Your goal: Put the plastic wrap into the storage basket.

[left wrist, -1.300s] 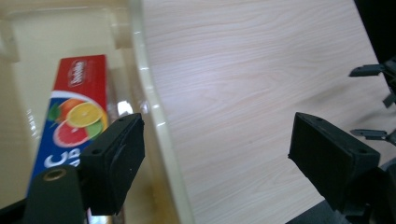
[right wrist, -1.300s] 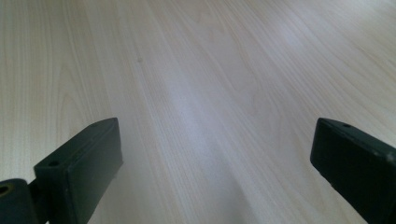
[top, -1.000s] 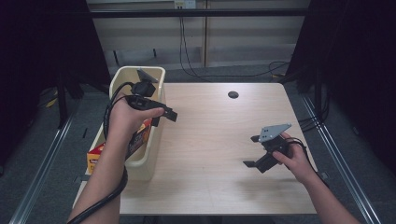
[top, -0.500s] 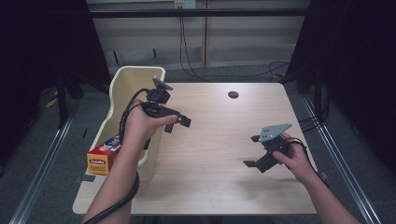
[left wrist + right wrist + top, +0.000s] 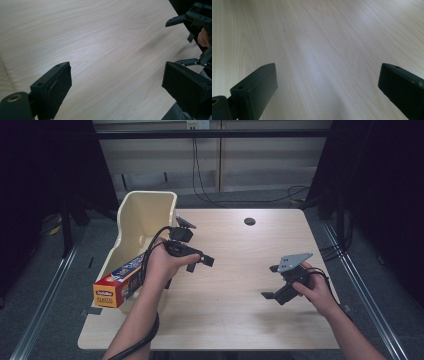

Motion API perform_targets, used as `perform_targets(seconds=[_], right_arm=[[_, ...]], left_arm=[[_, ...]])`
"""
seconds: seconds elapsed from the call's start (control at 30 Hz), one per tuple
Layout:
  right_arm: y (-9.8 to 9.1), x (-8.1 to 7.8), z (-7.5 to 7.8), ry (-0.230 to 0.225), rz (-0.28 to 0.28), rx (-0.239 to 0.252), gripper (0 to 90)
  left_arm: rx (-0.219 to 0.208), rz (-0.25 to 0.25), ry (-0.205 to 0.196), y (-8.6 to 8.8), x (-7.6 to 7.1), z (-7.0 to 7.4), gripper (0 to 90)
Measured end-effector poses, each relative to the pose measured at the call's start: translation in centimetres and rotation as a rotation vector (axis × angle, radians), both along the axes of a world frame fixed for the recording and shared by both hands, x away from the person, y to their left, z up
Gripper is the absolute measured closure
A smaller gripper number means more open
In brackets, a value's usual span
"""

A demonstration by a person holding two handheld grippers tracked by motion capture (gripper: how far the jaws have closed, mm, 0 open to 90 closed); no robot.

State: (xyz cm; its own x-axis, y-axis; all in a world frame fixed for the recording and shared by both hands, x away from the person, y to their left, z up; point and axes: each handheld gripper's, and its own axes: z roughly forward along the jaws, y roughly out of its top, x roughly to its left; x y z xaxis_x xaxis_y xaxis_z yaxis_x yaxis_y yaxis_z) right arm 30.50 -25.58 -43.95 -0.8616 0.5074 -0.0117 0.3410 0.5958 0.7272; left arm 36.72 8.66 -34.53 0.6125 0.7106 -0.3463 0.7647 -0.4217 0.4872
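Note:
My left gripper (image 5: 199, 264) hovers over the wooden table (image 5: 240, 320) just right of a cream bin (image 5: 145, 210). Its jaws have just been opening and stand wide with nothing between them, as the left gripper view (image 5: 117, 82) shows over bare wood. A long orange and blue plastic-wrap box (image 5: 117, 282) lies in the bin, its near end jutting out over the bin's front rim. My right gripper (image 5: 270, 282) rests low over the table's right side, open and empty (image 5: 327, 85). It also appears at the upper right of the left gripper view (image 5: 190, 17).
A dark round hole (image 5: 249, 221) sits near the table's far edge. Black cables hang behind the table. Metal rails run along the floor on both sides. Bare wood lies between the two grippers.
My left hand has moved right and down, away from above the bin to over the table. The box stays in the bin. The right hand has kept still.

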Motion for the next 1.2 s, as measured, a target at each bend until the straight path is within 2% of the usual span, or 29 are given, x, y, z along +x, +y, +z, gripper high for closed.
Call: perform_targets(seconds=[0.2, 0.77, 0.9, 1.03, 1.2], right_arm=[[-0.1, 0.0, 0.0, -0.002, -0.002, -0.002, 2.0], [-0.2, 0.0, -0.4, 0.003, -0.014, -0.012, 2.0], [-0.2, 0.0, -0.5, 0.005, -0.015, -0.011, 2.0], [-0.4, 0.1, -0.7, 0.008, -0.021, -0.012, 2.0], [-0.5, 0.1, -1.1, 0.011, -0.022, -0.021, 2.0]], left_arm=[[0.011, -0.017, 0.0, -0.6, -0.2, -1.2, 8.5], [-0.004, -0.055, 0.018, -1.3, -1.1, -5.3, 9.1], [-0.011, -0.06, 0.023, -1.4, -1.3, -6.5, 9.2], [-0.047, -0.056, 0.035, -1.8, -1.7, -7.6, 9.1], [-0.044, -0.072, 0.027, -2.2, -2.0, -8.8, 9.1]])
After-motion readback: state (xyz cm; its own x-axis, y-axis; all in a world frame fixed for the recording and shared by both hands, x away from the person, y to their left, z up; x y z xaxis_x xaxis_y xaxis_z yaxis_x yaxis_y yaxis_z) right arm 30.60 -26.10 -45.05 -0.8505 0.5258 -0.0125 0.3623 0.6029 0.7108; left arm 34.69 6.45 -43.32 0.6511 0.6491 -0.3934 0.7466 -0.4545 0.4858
